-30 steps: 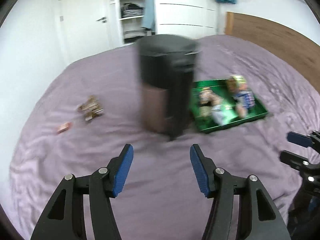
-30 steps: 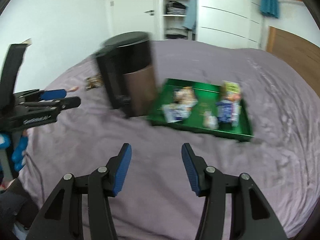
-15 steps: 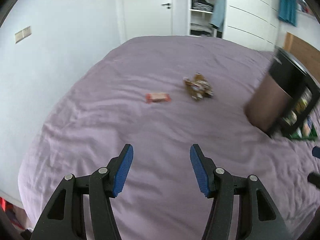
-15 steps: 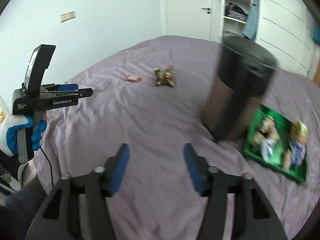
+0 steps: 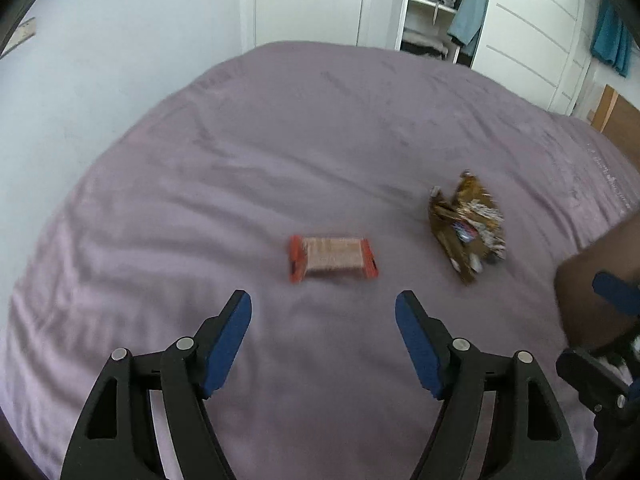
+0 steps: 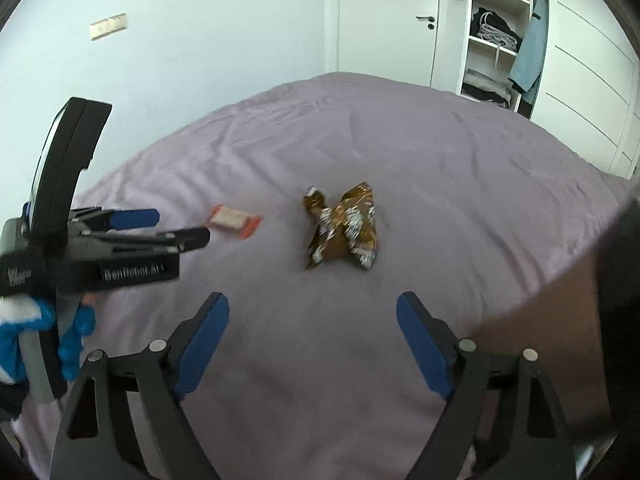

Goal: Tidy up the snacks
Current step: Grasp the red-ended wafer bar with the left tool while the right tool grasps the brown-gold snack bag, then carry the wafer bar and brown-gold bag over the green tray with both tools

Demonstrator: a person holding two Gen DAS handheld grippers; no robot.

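left gripper point(image 6: 182, 226), side lettering roughly "GenRobot.AI"

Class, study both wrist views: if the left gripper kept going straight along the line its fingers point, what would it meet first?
Probably the orange-ended snack bar, which lies on the purple bedcover straight ahead of the open left gripper. Nothing stands between them. The brown wrapper pile sits off to the right of that line. Depth is uncertain.

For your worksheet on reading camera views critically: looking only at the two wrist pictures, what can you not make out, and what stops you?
- Orange snack bar, left wrist view: motion blur, print unreadable.
- Brown snack wrappers, right wrist view: crumpled in a heap, count unclear.
- Dark bin, right wrist view: cut off by the right edge, blurred.
- Wardrobe shelves, right wrist view: folded items too small to identify.
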